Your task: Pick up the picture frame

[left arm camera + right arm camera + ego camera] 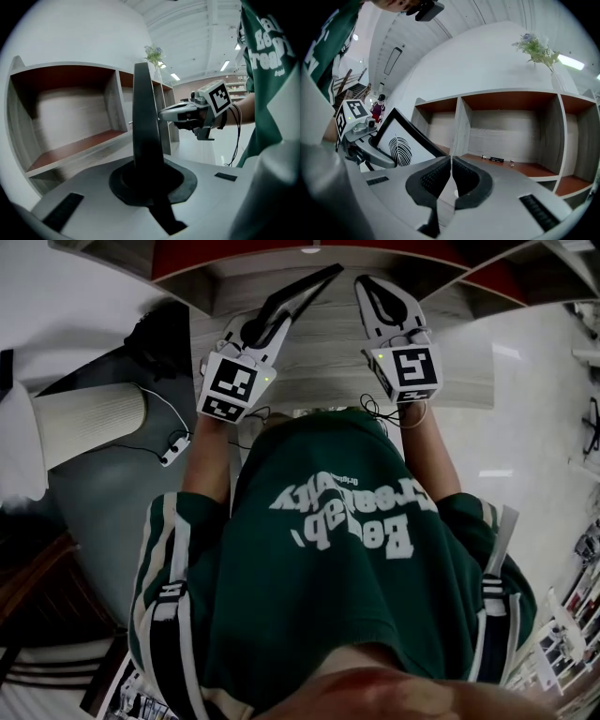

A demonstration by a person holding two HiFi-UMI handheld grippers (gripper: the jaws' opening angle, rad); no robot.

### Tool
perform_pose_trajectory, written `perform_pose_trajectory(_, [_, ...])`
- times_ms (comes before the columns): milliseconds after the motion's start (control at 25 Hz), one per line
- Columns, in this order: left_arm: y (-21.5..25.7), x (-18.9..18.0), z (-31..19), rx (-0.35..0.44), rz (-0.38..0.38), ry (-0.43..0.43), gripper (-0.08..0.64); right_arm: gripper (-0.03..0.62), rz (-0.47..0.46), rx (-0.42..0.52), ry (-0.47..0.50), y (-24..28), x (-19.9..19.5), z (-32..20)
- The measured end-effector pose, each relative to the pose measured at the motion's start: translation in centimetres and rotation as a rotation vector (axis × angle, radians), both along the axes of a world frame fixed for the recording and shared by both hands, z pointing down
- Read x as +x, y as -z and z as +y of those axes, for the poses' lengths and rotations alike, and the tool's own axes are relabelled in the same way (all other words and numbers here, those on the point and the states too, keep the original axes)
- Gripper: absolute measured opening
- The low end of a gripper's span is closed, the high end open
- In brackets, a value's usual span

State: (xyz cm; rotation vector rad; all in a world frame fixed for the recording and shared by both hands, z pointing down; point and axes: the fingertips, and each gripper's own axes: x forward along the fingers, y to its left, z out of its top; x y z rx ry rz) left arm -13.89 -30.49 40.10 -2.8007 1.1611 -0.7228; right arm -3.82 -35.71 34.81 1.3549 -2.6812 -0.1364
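Black picture frame [143,117] is clamped in the left gripper [149,180], judged lifted off the shelf [461,126]; right gripper [451,183] is closed, empty.

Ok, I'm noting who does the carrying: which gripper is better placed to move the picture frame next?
Left. The left gripper is shut on the picture frame's edge, holding it before the shelf; the right gripper is shut, empty, beside it.
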Motion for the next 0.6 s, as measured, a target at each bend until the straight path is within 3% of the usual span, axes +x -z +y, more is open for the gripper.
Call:
perform_pose_trajectory(280, [2.7,-0.7,0.8,0.090,0.076,0.018,0.032,0.035,0.018,0.025,-0.002,0.5,-1.6,1.7])
perform_pose_trajectory(600, [4.9,-3.5,1.3,0.207,0.138,0.145,0.032,0.036,0.020,0.045,0.002,1.3,-3.5,3.0])
